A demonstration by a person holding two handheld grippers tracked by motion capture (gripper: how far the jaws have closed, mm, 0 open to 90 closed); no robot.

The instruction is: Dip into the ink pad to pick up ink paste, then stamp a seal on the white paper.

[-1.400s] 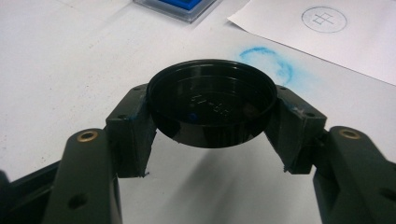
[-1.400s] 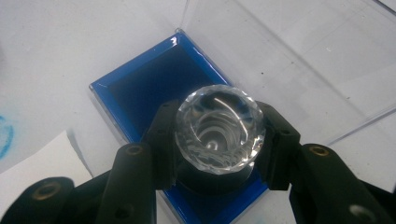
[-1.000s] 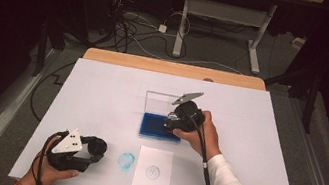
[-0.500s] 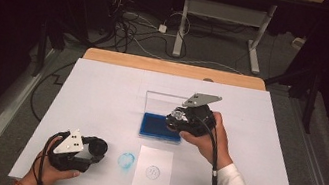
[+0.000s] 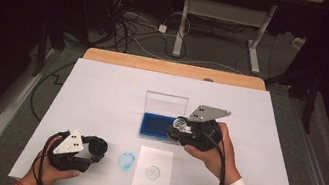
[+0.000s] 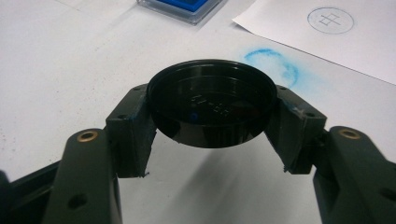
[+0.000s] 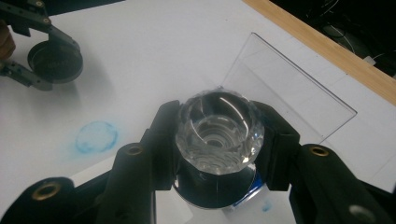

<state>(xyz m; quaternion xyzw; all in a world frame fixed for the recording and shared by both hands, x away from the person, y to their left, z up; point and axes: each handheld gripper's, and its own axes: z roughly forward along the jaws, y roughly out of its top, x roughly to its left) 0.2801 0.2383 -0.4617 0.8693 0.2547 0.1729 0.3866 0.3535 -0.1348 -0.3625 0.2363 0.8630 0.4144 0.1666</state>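
A round black cap (image 6: 212, 105) sits between the jaws of my left gripper (image 5: 95, 148), which is shut on it low over the table's near left. My right gripper (image 5: 180, 124) is shut on a stamp with a faceted clear knob (image 7: 219, 133). It holds the stamp above the right end of the blue ink pad (image 5: 154, 124), knob toward the camera and dark base toward the pad. The pad's clear lid (image 5: 165, 104) stands open behind it. A white paper (image 5: 153, 172) with a round blue stamp mark lies at the near edge.
A smudged blue ring (image 5: 127, 160) marks the white table cover (image 5: 101, 97) between the left gripper and the paper. A wooden table edge (image 5: 171, 67) runs along the far side. Cables and desk legs lie on the floor beyond.
My right gripper has risen a little and drifted right over the ink pad, with the stamp still in it. The left gripper and cap have stayed put.
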